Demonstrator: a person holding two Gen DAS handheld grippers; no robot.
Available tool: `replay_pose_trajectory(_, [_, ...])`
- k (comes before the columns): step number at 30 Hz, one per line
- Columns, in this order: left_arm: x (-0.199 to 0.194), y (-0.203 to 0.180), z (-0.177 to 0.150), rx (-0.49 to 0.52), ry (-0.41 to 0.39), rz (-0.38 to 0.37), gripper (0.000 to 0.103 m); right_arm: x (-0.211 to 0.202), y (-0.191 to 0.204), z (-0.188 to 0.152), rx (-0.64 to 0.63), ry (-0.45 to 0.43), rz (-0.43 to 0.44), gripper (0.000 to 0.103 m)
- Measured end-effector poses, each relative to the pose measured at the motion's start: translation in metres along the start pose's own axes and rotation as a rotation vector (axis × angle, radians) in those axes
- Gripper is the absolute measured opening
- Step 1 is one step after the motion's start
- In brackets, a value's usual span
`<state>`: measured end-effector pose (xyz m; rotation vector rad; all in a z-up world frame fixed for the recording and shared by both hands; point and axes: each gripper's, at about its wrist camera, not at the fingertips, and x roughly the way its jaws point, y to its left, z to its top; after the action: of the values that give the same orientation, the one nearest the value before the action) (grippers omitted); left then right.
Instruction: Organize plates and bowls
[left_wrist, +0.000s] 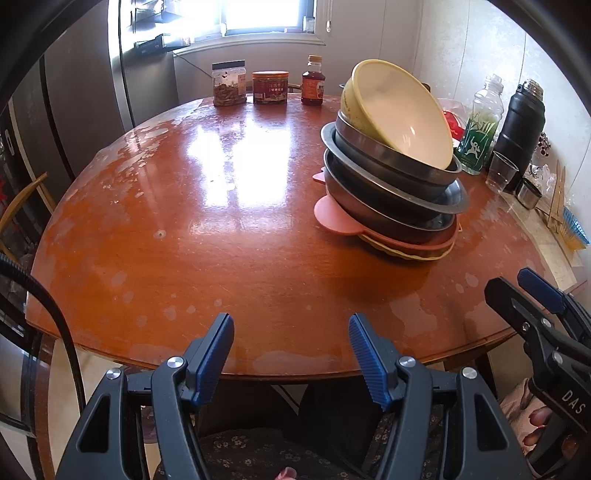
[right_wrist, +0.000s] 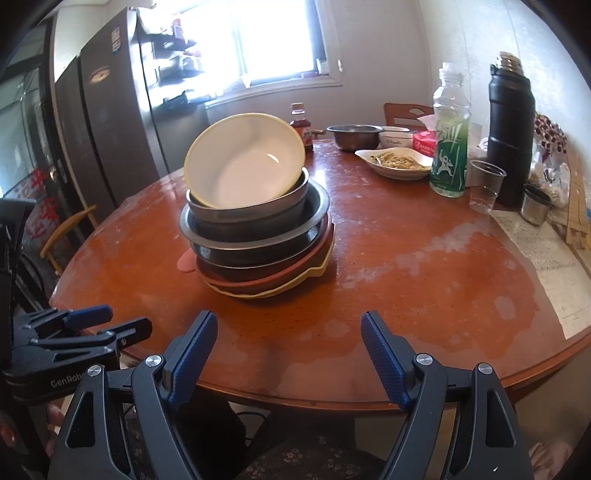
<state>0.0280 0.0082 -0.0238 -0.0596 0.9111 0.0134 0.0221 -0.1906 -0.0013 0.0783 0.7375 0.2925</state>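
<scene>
A stack of dishes stands on the round wooden table (left_wrist: 192, 229): a cream bowl (left_wrist: 400, 110) (right_wrist: 245, 160) lies tilted on top of several steel bowls (left_wrist: 391, 177) (right_wrist: 255, 218), which rest on a pink plate (left_wrist: 340, 218) and a yellow plate (right_wrist: 284, 286). My left gripper (left_wrist: 291, 332) is open over the near table edge, left of the stack, with nothing between its fingers. My right gripper (right_wrist: 290, 330) is open too, empty, in front of the stack. Each gripper shows in the other's view, the right gripper (left_wrist: 524, 291) at lower right, the left gripper (right_wrist: 122, 323) at lower left.
Two jars (left_wrist: 229, 83) and a sauce bottle (left_wrist: 313, 80) stand at the table's far edge. To the right are a green bottle (right_wrist: 448, 147), a black flask (right_wrist: 511, 133), a plastic cup (right_wrist: 484, 186), a dish of food (right_wrist: 397, 162) and a steel bowl (right_wrist: 354, 136). A fridge (right_wrist: 107, 122) stands left.
</scene>
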Motion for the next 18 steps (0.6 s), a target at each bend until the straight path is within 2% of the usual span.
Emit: replay_pose_trajectory(18, [0.003,-0.012,-0.007,0.018,0.022,0.005,0.064,0.002,-0.002,-0.009,0.006,0.03,0.018,0.081])
